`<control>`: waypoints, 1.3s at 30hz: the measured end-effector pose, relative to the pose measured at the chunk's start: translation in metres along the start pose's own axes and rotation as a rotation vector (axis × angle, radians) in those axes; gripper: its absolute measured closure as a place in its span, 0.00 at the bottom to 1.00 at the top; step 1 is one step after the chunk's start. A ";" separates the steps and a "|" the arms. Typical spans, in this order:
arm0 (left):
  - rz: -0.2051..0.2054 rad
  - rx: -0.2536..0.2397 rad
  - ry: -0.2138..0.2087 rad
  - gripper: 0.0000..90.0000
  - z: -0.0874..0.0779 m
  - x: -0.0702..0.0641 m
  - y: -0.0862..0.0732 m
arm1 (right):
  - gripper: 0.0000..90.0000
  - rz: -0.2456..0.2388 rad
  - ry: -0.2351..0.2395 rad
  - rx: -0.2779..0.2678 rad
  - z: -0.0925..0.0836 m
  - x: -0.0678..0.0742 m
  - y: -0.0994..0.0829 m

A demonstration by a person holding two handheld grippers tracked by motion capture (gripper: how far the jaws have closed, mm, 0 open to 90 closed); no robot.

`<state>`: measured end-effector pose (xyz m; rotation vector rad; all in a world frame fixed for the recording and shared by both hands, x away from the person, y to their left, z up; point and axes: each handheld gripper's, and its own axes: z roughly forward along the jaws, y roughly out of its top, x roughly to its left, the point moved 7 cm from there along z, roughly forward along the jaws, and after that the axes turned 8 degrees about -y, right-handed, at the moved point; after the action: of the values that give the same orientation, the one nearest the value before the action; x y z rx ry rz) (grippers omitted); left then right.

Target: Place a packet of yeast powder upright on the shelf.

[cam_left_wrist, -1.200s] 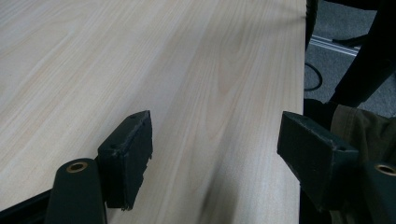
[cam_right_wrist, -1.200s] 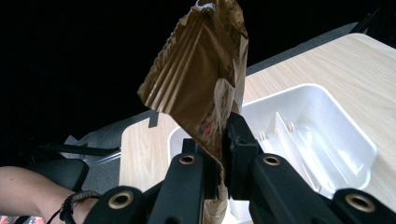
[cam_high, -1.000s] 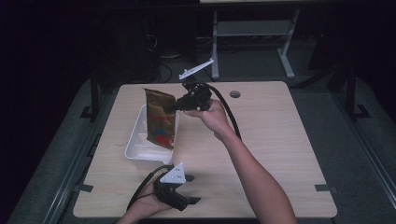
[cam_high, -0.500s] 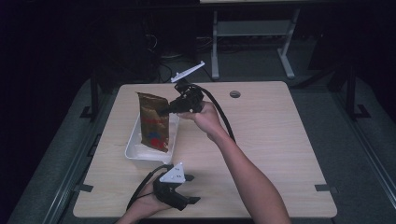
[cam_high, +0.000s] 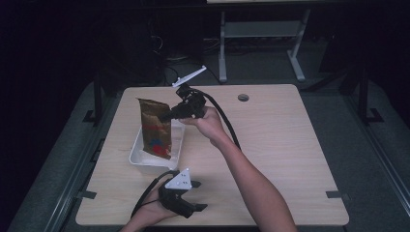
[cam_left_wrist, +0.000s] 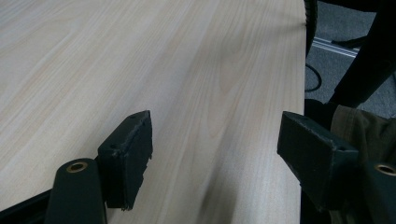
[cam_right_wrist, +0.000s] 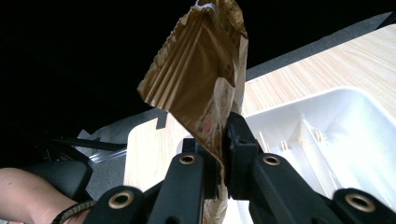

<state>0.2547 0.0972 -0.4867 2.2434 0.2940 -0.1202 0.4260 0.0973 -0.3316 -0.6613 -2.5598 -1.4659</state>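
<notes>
You had the right hand-held gripper [cam_high: 170, 115] clenched on the brown snack bag [cam_high: 155, 126], its jaws pinching the bag's side edge, as the right gripper view confirmed [cam_right_wrist: 219, 154]. Against the frames from a second before, the bag had swung from a lean to nearly upright and dropped lower, so its bottom end now stood inside the white tray [cam_high: 136, 155], toward the tray's near side. I judge that you were lowering it in rather than lifting it out, and that letting go was the step left. Your left hand-held gripper [cam_high: 196, 195] lay in front of the tray on the tabletop [cam_high: 290, 145], jaws released and holding nothing, in the same spot as before.
</notes>
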 end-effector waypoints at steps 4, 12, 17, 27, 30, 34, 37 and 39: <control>0.002 -0.001 -0.001 0.29 0.000 0.000 0.000 | 0.95 -0.003 0.007 0.004 0.003 0.000 0.000; 0.006 0.002 0.001 0.29 -0.001 0.001 0.000 | 0.95 0.002 0.015 0.007 0.009 0.000 -0.001; 0.003 0.000 0.001 0.29 -0.001 0.001 0.000 | 0.95 0.000 0.020 0.017 0.014 0.001 -0.002; 0.004 -0.001 -0.001 0.29 -0.001 0.000 0.000 | 0.95 0.003 0.028 0.021 0.019 0.000 -0.004; 0.007 0.001 -0.002 0.29 -0.001 0.000 0.000 | 0.95 0.004 0.030 0.023 0.021 0.000 -0.005; 0.006 0.001 -0.001 0.29 -0.001 0.000 0.000 | 0.95 0.010 0.035 0.025 0.024 0.000 -0.007; 0.006 0.001 -0.001 0.29 -0.001 0.001 0.000 | 0.95 0.008 0.038 0.029 0.027 -0.001 -0.009; 0.007 0.001 -0.001 0.29 -0.001 0.001 0.000 | 0.95 0.010 0.038 0.033 0.029 -0.001 -0.010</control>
<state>0.2553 0.0982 -0.4859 2.2454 0.2860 -0.1176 0.4259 0.1171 -0.3557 -0.6348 -2.5419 -1.4165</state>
